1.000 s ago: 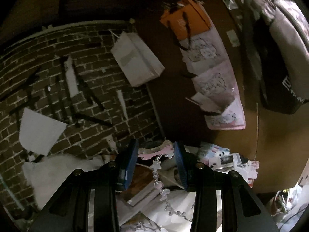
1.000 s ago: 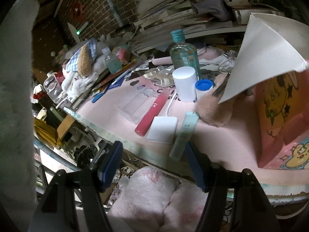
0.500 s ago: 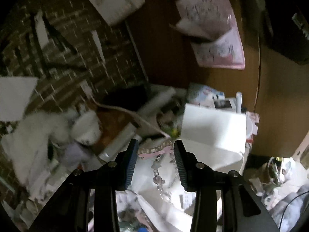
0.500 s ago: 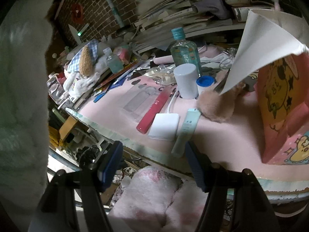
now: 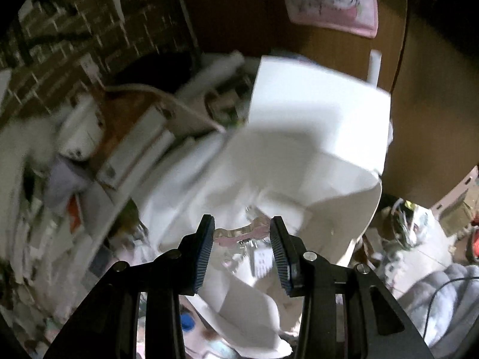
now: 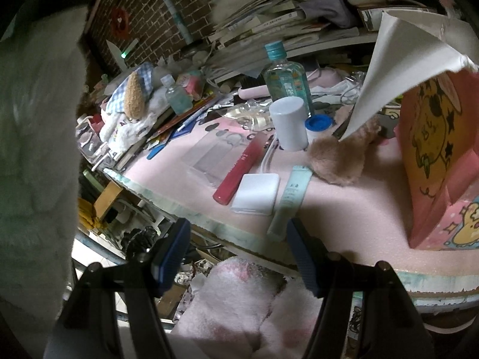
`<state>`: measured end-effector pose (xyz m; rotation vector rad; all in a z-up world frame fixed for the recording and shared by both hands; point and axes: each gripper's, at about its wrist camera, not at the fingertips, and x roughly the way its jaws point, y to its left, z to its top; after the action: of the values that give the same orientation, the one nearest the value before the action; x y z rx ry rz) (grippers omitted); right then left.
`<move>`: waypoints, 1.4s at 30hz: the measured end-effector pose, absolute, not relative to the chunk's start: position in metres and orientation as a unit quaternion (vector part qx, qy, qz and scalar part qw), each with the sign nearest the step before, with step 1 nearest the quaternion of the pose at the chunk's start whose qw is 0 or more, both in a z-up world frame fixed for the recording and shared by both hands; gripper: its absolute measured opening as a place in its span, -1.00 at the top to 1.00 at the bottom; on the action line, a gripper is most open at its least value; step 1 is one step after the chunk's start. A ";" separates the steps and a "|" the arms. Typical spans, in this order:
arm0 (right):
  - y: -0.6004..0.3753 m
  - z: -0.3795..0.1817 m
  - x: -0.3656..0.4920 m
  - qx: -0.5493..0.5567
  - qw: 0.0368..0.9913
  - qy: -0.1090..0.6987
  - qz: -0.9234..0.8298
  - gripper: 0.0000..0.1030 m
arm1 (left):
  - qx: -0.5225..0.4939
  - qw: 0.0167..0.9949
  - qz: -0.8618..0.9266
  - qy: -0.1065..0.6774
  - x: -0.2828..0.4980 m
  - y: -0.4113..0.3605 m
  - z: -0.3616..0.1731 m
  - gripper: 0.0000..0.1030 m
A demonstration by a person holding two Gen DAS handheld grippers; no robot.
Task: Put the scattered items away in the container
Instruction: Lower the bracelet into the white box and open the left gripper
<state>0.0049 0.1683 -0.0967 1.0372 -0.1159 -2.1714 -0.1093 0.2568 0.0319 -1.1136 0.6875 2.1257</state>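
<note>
My left gripper [image 5: 242, 234] is shut on a pink bone-shaped charm [image 5: 239, 234] whose bead chain hangs below it. It points down into the white inside of the open paper bag [image 5: 299, 164]. In the right wrist view the same bag [image 6: 440, 161] stands on the pink mat at the right, pink and orange with cartoon prints, its white flap [image 6: 404, 68] raised. My right gripper [image 6: 239, 239] is open and holds nothing, just off the table's front edge. Ahead of it lie a red tube [image 6: 242, 167], a white square case [image 6: 256, 193] and a mint tube [image 6: 290, 197].
Behind these stand a white cylinder bottle [image 6: 289, 122], a blue-capped jar [image 6: 317, 124], a clear teal-capped bottle [image 6: 284, 80] and a brown fuzzy item [image 6: 338, 158]. Books and clutter are heaped at the back and left. A fluffy white sleeve [image 6: 36, 149] fills the left side.
The left gripper has tipped down and sunk, from facing the wall to looking into the bag's open mouth, with the charm still held. The right gripper has not moved.
</note>
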 end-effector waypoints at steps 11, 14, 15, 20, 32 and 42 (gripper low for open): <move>0.166 -0.099 0.006 0.404 0.364 -0.049 -0.838 -0.24 | -0.477 0.303 0.780 0.269 -0.123 0.259 0.005 0.35; 0.166 -0.099 0.006 0.404 0.365 -0.050 -0.837 -0.24 | -0.486 0.294 0.776 0.275 -0.128 0.261 -0.001 0.35; 0.167 -0.099 0.006 0.404 0.365 -0.051 -0.837 -0.24 | -0.492 0.294 0.773 0.274 -0.129 0.261 -0.003 0.35; 0.167 -0.099 0.006 0.405 0.365 -0.051 -0.837 -0.23 | -0.509 0.291 0.759 0.283 -0.133 0.263 -0.015 0.35; 0.170 -0.102 0.004 0.406 0.368 -0.060 -0.834 -0.24 | -0.526 0.269 0.746 0.308 -0.141 0.273 -0.027 0.34; 0.175 -0.103 0.001 0.408 0.362 -0.065 -0.836 -0.24 | -0.505 0.249 0.769 0.303 -0.143 0.272 -0.014 -0.57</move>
<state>0.0008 0.1750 -0.1026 1.0505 -0.1679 -2.1528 -0.1431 0.2725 -0.0144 -1.3752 0.8244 2.0941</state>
